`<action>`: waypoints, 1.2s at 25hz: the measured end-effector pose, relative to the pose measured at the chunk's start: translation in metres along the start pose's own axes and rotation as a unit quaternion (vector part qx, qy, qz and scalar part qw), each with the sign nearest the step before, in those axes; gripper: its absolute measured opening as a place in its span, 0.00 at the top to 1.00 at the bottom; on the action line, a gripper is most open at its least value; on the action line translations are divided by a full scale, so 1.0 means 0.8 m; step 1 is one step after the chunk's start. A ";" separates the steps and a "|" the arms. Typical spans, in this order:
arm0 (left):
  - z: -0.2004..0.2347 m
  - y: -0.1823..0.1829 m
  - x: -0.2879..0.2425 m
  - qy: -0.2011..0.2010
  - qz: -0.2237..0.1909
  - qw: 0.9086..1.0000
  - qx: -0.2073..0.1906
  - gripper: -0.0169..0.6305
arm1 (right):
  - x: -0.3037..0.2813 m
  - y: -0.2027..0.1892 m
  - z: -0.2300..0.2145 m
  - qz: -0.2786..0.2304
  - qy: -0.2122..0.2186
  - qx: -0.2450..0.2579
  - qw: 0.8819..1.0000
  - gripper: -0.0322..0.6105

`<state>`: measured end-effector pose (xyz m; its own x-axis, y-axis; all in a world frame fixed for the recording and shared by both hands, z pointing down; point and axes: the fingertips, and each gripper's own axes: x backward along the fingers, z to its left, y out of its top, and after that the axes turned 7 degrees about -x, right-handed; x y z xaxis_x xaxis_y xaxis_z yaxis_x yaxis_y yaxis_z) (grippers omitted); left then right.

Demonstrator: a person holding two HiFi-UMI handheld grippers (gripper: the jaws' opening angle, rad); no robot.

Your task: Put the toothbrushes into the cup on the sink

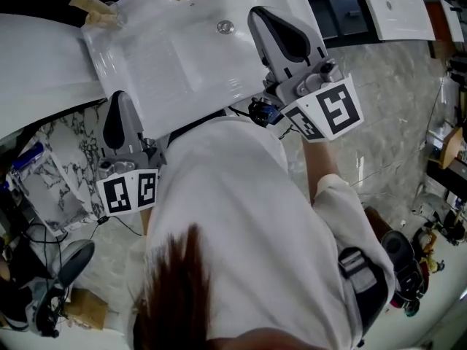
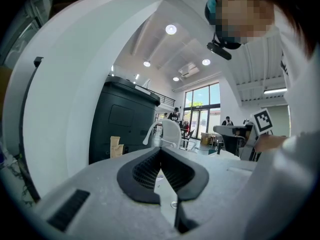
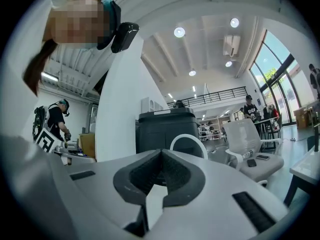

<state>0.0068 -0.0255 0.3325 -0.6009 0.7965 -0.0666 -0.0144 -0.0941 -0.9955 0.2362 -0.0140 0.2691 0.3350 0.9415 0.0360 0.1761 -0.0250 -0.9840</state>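
Note:
The white sink (image 1: 168,57) fills the top of the head view, its drain (image 1: 225,26) near the middle. On its far left corner stands a small clear cup (image 1: 102,12) with tan pieces in it; I cannot tell whether they are toothbrushes. My right gripper (image 1: 257,13) hangs over the sink's right part, jaws shut with nothing between them. My left gripper (image 1: 121,95) is at the sink's near left edge, also shut and empty. In the left gripper view the left gripper (image 2: 160,150) points level across the room; so does the right gripper (image 3: 161,153) in its view.
A white curved panel (image 1: 36,64) adjoins the sink on the left. The person's white shirt (image 1: 233,224) hides the floor below the sink. Cables and clutter lie at the left (image 1: 44,283) and right (image 1: 438,224). A black bin (image 3: 165,126) and a white chair (image 3: 250,134) stand ahead.

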 end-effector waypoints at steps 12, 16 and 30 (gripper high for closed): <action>-0.008 0.009 0.019 0.004 -0.005 1.000 -0.009 0.95 | 0.079 -0.015 -0.007 0.017 -0.066 -0.006 0.998 0.93; -0.008 0.007 0.033 0.009 -0.003 1.000 -0.011 0.95 | 0.095 -0.021 -0.009 0.016 -0.085 -0.011 0.996 0.93; -0.013 -0.018 0.061 0.014 0.005 1.000 0.003 0.95 | 0.123 -0.078 -0.005 0.049 -0.101 -0.035 0.993 0.93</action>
<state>-0.0138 0.0211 0.3425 -0.5778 0.8123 -0.0792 -0.0128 -0.1060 -0.9943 0.2616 0.0786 0.3344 0.1624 0.9814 -0.1028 0.2178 -0.1372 -0.9663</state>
